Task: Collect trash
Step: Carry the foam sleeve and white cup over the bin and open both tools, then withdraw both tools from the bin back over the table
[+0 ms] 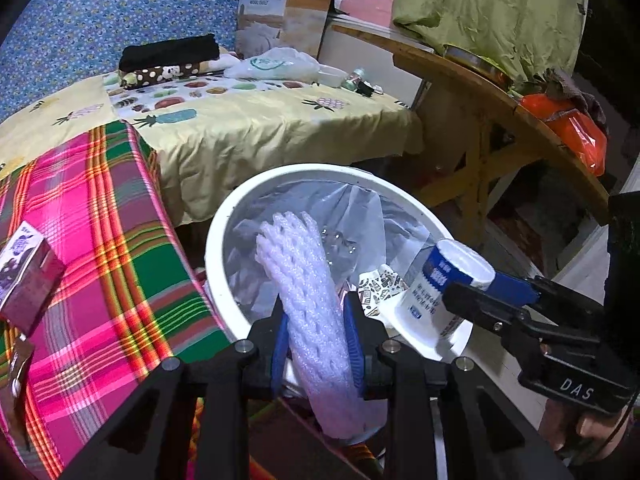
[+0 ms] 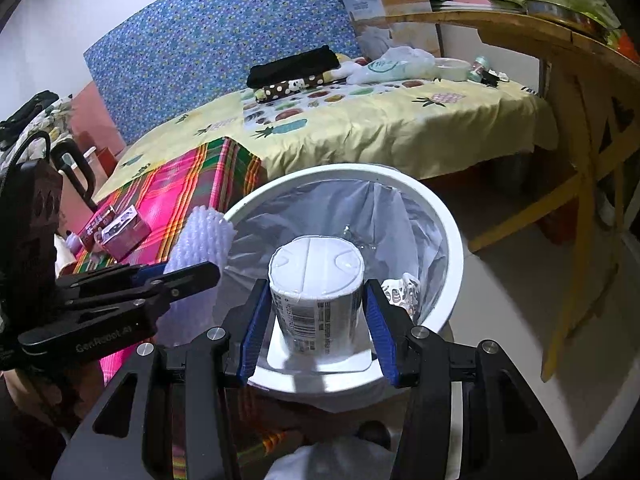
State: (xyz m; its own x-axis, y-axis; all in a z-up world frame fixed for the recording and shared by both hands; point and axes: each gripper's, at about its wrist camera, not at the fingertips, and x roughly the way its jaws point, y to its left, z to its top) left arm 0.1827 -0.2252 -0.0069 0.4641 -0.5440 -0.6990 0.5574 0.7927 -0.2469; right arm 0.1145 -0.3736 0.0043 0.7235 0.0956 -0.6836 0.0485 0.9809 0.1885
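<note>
Foam net sleeve (image 1: 308, 312) sits between the blue pads of the left gripper (image 1: 316, 344), its far end poking out over the bin's near rim; whether the pads press it or just flank it cannot be told from either view; seen from the right wrist, the same sleeve sticks up at the left edge of the bin, just outside the rim; right gripper (image 2: 318, 320) is clenched on a white yogurt cup (image 2: 316, 292), jaws grasping its sides, cup tilted with its base toward the far side, held above the bin's near rim; white trash bin (image 2: 448, 236) stands on the floor, lined with a clear plastic bag (image 2: 320, 208); a patterned paper scrap (image 2: 400, 288) lies inside at the right; bed to the left of the bin carries a pink-green plaid cloth (image 1: 100, 220) and a yellow fruit-print sheet (image 1: 248, 128); a purple carton (image 1: 28, 276) lies on the plaid cloth, near left; wooden bench (image 1: 480, 92) stands far right with an orange bag (image 1: 576, 128) on it; a cardboard box (image 1: 280, 16) sits at the far end of the bed.
</note>
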